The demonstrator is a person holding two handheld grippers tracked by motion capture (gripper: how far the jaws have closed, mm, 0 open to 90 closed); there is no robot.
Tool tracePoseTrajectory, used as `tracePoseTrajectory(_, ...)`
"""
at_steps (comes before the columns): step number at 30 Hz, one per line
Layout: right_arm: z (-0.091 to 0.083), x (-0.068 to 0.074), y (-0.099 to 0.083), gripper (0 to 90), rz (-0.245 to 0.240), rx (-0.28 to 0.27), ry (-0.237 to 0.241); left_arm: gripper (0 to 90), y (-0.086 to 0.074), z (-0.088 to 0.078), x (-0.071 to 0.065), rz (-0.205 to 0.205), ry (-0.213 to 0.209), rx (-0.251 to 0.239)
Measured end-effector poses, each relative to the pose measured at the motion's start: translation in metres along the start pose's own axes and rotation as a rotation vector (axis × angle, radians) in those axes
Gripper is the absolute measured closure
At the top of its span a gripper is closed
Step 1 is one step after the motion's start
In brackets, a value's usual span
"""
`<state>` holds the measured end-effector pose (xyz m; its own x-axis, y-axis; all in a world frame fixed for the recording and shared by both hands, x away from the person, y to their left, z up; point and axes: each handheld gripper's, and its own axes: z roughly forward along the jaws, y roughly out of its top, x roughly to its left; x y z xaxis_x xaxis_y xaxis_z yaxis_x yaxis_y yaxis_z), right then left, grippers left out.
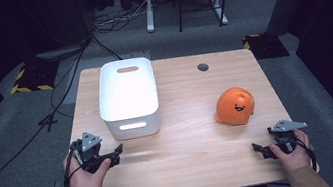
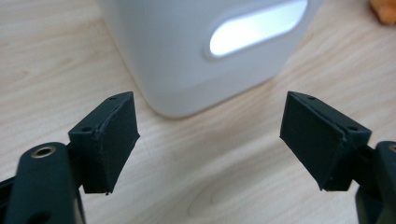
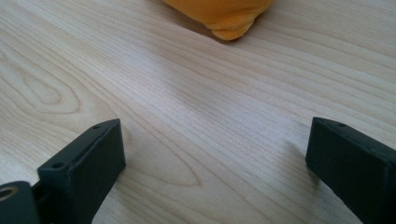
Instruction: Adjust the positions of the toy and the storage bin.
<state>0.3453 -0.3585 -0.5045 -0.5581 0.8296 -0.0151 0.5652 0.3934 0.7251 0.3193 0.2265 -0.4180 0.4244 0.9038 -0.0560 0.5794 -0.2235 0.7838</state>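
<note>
Two hands reach in at the near edge of the high view: the left gripper (image 1: 113,155) sits just beside a white bin (image 1: 128,99), the right gripper (image 1: 264,149) near an orange plush toy (image 1: 235,106) with a smiling face. Pale wooden table (image 1: 194,155), grey carpet, dark room, cables. Left gripper view: jaws apart, empty, facing the bin's (image 2: 187,60) glowing handle slot. Right gripper view: jaws wide, empty; the toy's (image 3: 224,16) lower edge lies ahead.

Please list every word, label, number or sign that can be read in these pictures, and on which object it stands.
No readable words, labels or numbers.
Orange plush toy: only a drawn smiling face, no text.
White bin: plain, no label visible.
Yellow and black hazard stripes on the floor: a pattern, no letters.
</note>
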Motion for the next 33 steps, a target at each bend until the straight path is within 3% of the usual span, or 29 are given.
tracePoseTrajectory(8, 0.0, 0.0, 0.0, 4.7, 0.004, 0.001, 0.0, 22.9, 0.024, -0.007, 0.01, -0.011, 0.006, -0.072)
tracePoseTrajectory(14, 0.0, 0.0, 0.0, 4.7, 0.0, -0.001, -0.001, 25.6, 0.039, -0.009, 0.017, -0.06, -0.027, -0.144)
tracePoseTrajectory(16, 0.0, 0.0, 0.0, 4.7, 0.0, 0.001, 0.0, 26.2, 0.043, -0.007, 0.02, -0.056, 0.002, -0.156)
tracePoseTrajectory(19, 0.0, 0.0, 0.0, 4.7, 0.001, 0.0, 0.0, 26.7, 0.049, 0.003, 0.021, -0.007, 0.054, -0.132)
tracePoseTrajectory(24, 0.0, 0.0, 0.0, 4.7, 0.003, 0.001, 0.0, 28.8, 0.056, 0.012, 0.03, -0.072, 0.029, -0.155)
tracePoseTrajectory(27, 0.0, 0.0, 0.0, 4.7, 0.001, 0.001, 0.0, 29.7, 0.058, 0.02, 0.033, -0.111, -0.009, -0.158)
tracePoseTrajectory(29, 0.0, 0.0, 0.0, 4.7, 0.001, 0.0, 0.0, 30.9, 0.059, 0.027, 0.037, -0.1, 0.013, -0.134)
tracePoseTrajectory(33, 0.0, 0.0, 0.0, 4.7, 0.001, 0.001, 0.0, 34.3, 0.058, 0.036, 0.04, -0.113, 0.0, -0.13)
